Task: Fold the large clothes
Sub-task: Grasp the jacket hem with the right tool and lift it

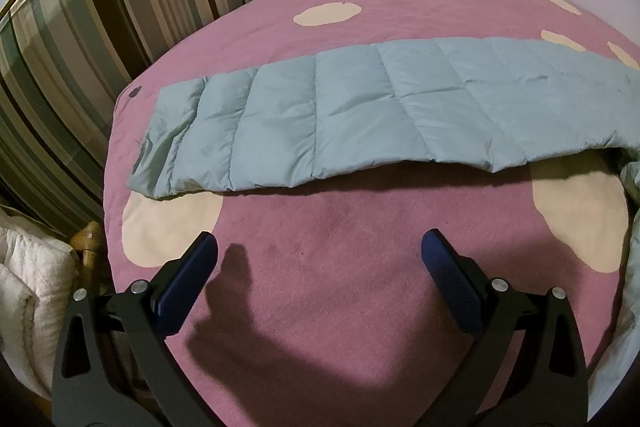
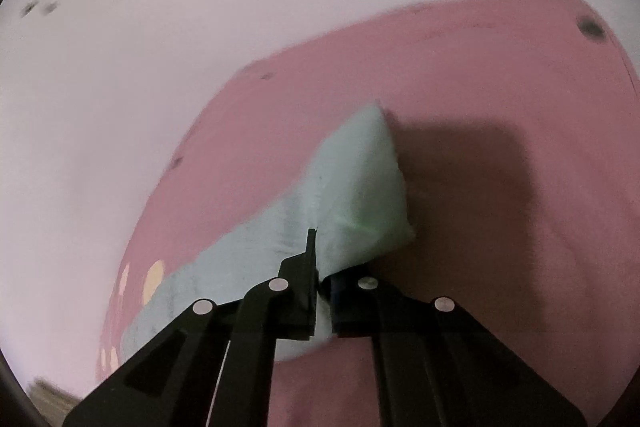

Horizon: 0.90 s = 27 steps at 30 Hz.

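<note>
Quilted garment (image 1: 360,107) cut off rightward

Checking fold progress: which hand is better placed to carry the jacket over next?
Right, probably: the right gripper is shut on the jacket's end; the left gripper hangs open above the blanket.

Pink spotted bedcover (image 1: 340,291), striped cushions (image 1: 120,7) — pale wall (image 2: 160,27)
</note>
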Motion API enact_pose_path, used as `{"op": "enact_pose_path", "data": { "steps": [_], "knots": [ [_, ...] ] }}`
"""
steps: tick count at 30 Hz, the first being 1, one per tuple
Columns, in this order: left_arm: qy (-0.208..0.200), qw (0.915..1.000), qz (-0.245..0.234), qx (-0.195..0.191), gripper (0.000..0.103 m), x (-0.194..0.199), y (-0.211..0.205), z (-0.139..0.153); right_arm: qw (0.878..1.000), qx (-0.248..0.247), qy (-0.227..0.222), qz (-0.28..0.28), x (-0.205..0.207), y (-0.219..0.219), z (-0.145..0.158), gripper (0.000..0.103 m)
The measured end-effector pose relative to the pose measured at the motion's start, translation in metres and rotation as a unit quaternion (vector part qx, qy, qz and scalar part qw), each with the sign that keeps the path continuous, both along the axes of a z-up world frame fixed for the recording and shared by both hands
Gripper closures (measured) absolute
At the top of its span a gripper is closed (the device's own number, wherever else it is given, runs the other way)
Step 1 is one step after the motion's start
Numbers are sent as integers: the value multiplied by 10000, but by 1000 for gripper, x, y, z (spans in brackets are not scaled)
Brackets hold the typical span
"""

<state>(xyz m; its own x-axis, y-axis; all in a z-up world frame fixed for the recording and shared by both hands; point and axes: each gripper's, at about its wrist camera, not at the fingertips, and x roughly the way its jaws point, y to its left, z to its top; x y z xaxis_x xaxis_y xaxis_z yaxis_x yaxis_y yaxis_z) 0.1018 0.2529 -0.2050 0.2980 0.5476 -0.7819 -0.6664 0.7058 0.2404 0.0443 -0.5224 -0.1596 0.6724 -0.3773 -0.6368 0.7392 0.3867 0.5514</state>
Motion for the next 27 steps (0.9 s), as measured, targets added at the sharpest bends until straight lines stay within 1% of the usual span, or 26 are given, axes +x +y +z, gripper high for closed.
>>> {"op": "enact_pose_path", "data": {
  "steps": [3,4,7,9,10,12,13,15,16,17,18,19,20,23,24,26,27],
  "knots": [
    [4,10000,0,2,2,0,0,0,9974,-430,-62,567,32,29,30,99],
    [3,10000,1,3,2,0,0,0,9944,-611,-89,856,49,46,42,99],
    [13,10000,-4,20,2,0,0,0,9847,-888,-129,1492,86,84,63,99],
    [19,10000,-6,28,2,0,0,0,9745,-1015,-170,1993,112,124,74,99],
    [21,10000,-7,29,2,0,0,0,9704,-1061,-175,2164,117,138,78,99],
    [21,10000,-7,31,2,0,0,0,9573,-1180,-137,2634,147,175,82,99],
    [20,10000,-7,30,2,0,0,0,9525,-1208,-113,2794,155,192,82,99],
    [14,10000,-5,20,2,0,0,0,9372,-1299,-2,3238,181,233,80,99],
    [9,10000,-5,10,2,0,1,0,9321,-1332,42,3369,179,249,75,99],
    [9,10000,-4,14,2,0,0,0,9237,-1380,112,3573,191,270,72,99],
    [5,10000,-3,6,2,0,0,0,9185,-1404,153,3693,200,280,69,99],
    [1,10000,-3,2,2,0,0,0,9092,-1447,229,3896,199,305,63,99],
    [-4,10000,-3,-7,2,0,-1,0,9007,-1483,295,4073,208,323,60,99],
    [-4,10000,-5,-11,2,0,-1,-1,8795,-1575,456,4468,228,369,50,99],
    [-3,10000,-5,-10,2,0,-1,-1,8743,-1592,490,4558,226,382,49,99],
    [-6,10000,-5,-14,2,0,-1,-1,8598,-1602,598,4811,234,409,41,99],
    [-8,10000,-5,-17,2,0,-1,-1,8521,-1609,661,4937,232,425,36,99]
  ]
}}
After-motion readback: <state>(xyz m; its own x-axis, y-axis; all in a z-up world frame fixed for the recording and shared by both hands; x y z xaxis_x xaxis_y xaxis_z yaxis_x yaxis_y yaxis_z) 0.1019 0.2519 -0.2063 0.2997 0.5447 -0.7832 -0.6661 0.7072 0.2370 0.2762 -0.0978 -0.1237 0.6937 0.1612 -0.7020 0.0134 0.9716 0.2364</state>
